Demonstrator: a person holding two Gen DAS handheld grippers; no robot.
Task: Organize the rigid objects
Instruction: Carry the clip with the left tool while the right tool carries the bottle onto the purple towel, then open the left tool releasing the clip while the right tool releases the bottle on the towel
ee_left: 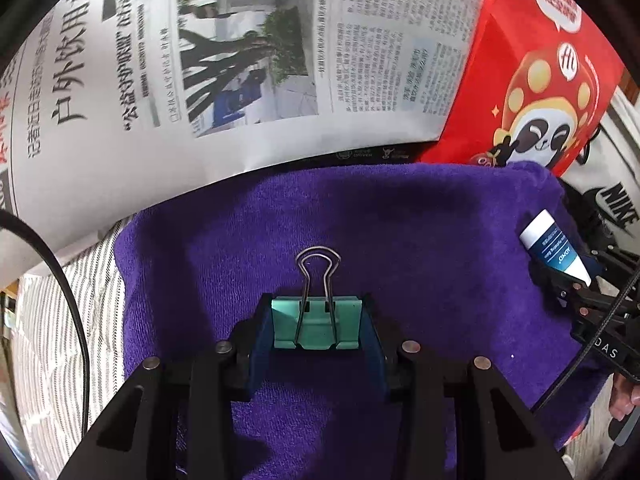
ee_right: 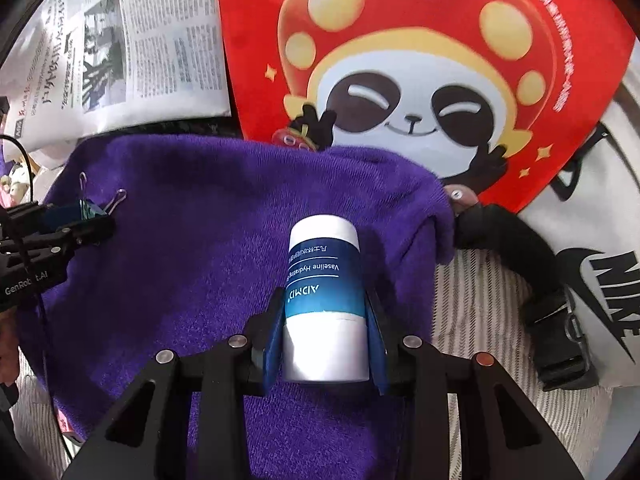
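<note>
Nearest to me, my left tongs (ee_left: 316, 326) are clamped on a teal binder clip (ee_left: 316, 328), its body squeezed between the two blue pads (ee_left: 260, 344) with one wire handle standing up and pointing away from me, the other angled out to the side as seen from the right wrist view (ee_right: 118, 200). My right tongs (ee_right: 326, 320) are closed around a small white and blue Vaseline tube (ee_right: 325, 304), which sits lengthwise between the fingers, its white cap end toward me and its other white end sticking out past the fingertips. Both objects are held just over a purple towel (ee_left: 400, 240), which spreads under and ahead of both tongs; I cannot tell whether the clip or the tube actually touches the fabric. In the left wrist view the right tongs with the tube (ee_left: 558, 250) sit off to my right, over the towel's right edge; in the right wrist view the left tongs (ee_right: 86, 212) sit over its left side, so the two held things are well apart. Under the towel lies a grey striped cloth (ee_left: 60, 340). Past the towel's far edge lies a newspaper (ee_left: 200, 60) on the left and a red bag with a cartoon panda (ee_right: 420, 80) on the right, the bag overlapping the paper. To the right, a white Nike bag (ee_right: 600, 260) and a black buckled strap (ee_right: 552, 320) rest beside the towel.
</note>
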